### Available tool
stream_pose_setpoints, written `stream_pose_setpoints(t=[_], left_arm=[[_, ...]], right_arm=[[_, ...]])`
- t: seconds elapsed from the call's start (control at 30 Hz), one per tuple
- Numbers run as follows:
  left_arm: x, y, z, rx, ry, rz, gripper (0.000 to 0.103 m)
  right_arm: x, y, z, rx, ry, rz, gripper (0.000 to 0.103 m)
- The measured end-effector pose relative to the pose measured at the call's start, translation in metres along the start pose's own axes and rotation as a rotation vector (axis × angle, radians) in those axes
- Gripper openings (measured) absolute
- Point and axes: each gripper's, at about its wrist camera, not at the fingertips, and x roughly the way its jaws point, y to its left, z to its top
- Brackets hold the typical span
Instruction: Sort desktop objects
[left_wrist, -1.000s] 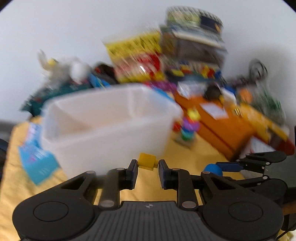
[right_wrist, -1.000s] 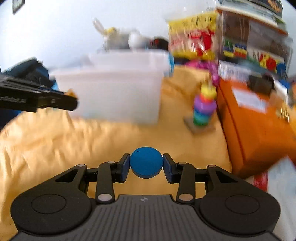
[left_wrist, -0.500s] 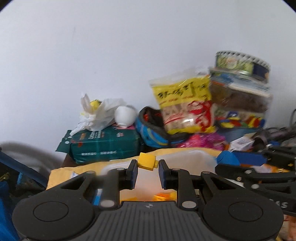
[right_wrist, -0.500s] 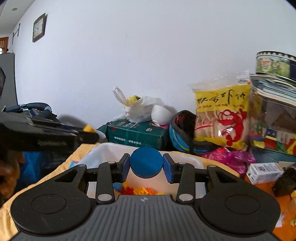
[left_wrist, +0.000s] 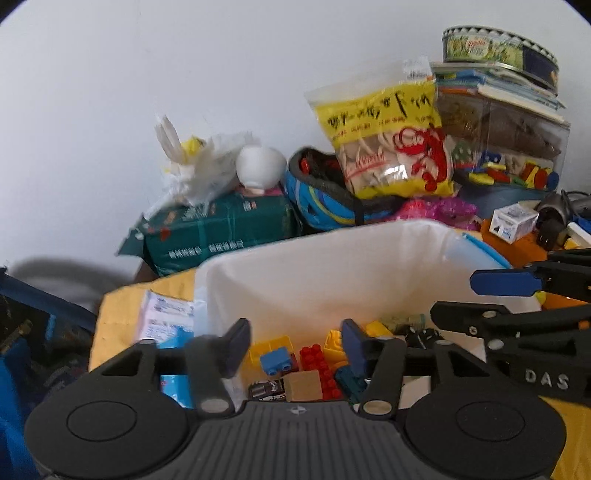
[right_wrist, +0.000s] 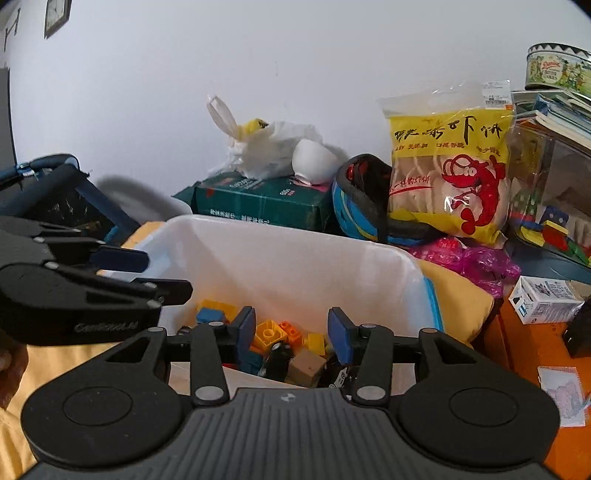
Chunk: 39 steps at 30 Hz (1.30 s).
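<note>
- Your left tool (left_wrist: 293, 345) stands over the near wall of the white bin (left_wrist: 332, 266). Its jaws have just been opening and are now spread, with nothing between them.
- Your right tool (right_wrist: 291, 334) hangs over the same bin from the other side. Its jaws have likewise just been opening, and they hold nothing.
- The bin sits on the yellow cloth (right_wrist: 458, 295) that covers the bench, just in front of the clutter along the back edge: a green carton (right_wrist: 258, 201), a blue helmet (right_wrist: 354, 206) and a yellow snack bag (right_wrist: 447, 162).
- The sorted pieces lie loose on the bin floor: a yellow brick (right_wrist: 271, 332), a red brick (left_wrist: 314, 360), a blue brick (left_wrist: 275, 363), a tan block (left_wrist: 302, 385) and a small toy car (left_wrist: 267, 391). You cannot pick out the latest arrivals with certainty among them.
- Judged step: the drop into the bin, both tools at once, appears complete.
- Next move, as a judgement: draw both tools back clear of the bin rim without catching it, then look across the bench for further loose pieces. None shows on the cloth in these views.
- Risk: the two tools stand close together over the bin, so separate them before you turn either one.
</note>
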Motion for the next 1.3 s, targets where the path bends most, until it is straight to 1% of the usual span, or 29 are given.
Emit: stream_pose_setpoints(t=[0.03,0.1,0.17,0.2,0.27,0.33,0.4,0.5,0.53,0.6,0.87,1.0,1.13,1.3], left_arm=[[-0.007,-0.003,0.000,0.006,-0.016,0.011,0.068],[-0.024,-0.012,-0.001,0.027,-0.069,0.050,0.069],[-0.038,-0.018,0.001,0.041,-0.115,0.083,0.077],[-0.045,-0.021,0.002,0.041,-0.139,0.097,0.079],[-0.058,-0.024,0.004,0.030,-0.180,0.114,0.081],[-0.066,-0.025,0.008,0.007,-0.190,0.121,0.082],[-0.070,-0.023,0.012,-0.026,-0.177,0.108,0.082],[-0.075,-0.021,0.015,-0.072,-0.150,0.087,0.082],[-0.077,-0.022,0.014,-0.080,-0.147,0.088,0.082],[-0.082,-0.023,0.011,-0.092,-0.151,0.097,0.082],[-0.090,-0.036,-0.006,-0.040,-0.082,0.058,0.082],[-0.093,-0.041,-0.010,-0.034,-0.049,0.064,0.082],[-0.091,-0.043,-0.012,-0.048,-0.012,0.073,0.082],[-0.087,-0.043,-0.013,-0.059,0.022,0.105,0.082]], right_arm=[[-0.001,-0.001,0.002,0.010,0.002,0.005,0.053],[-0.007,-0.006,0.002,0.037,0.005,0.020,0.055],[-0.012,-0.009,0.003,0.046,0.002,0.024,0.057],[-0.013,-0.009,0.004,0.048,0.002,0.019,0.058],[-0.019,-0.011,0.005,0.047,-0.009,0.013,0.065],[-0.025,-0.012,0.005,0.041,-0.022,-0.002,0.074],[-0.031,-0.014,0.005,0.039,-0.026,-0.022,0.079],[-0.039,-0.016,0.005,0.044,-0.027,-0.042,0.082],[-0.041,-0.018,0.006,0.047,-0.028,-0.048,0.083],[-0.047,-0.020,0.006,0.057,-0.032,-0.046,0.084],[-0.062,-0.020,-0.001,0.080,-0.028,-0.036,0.084],[-0.065,-0.019,-0.005,0.088,-0.004,-0.041,0.085],[-0.066,-0.017,-0.008,0.086,0.033,-0.046,0.085],[-0.067,-0.016,-0.007,0.080,0.071,-0.059,0.087]])
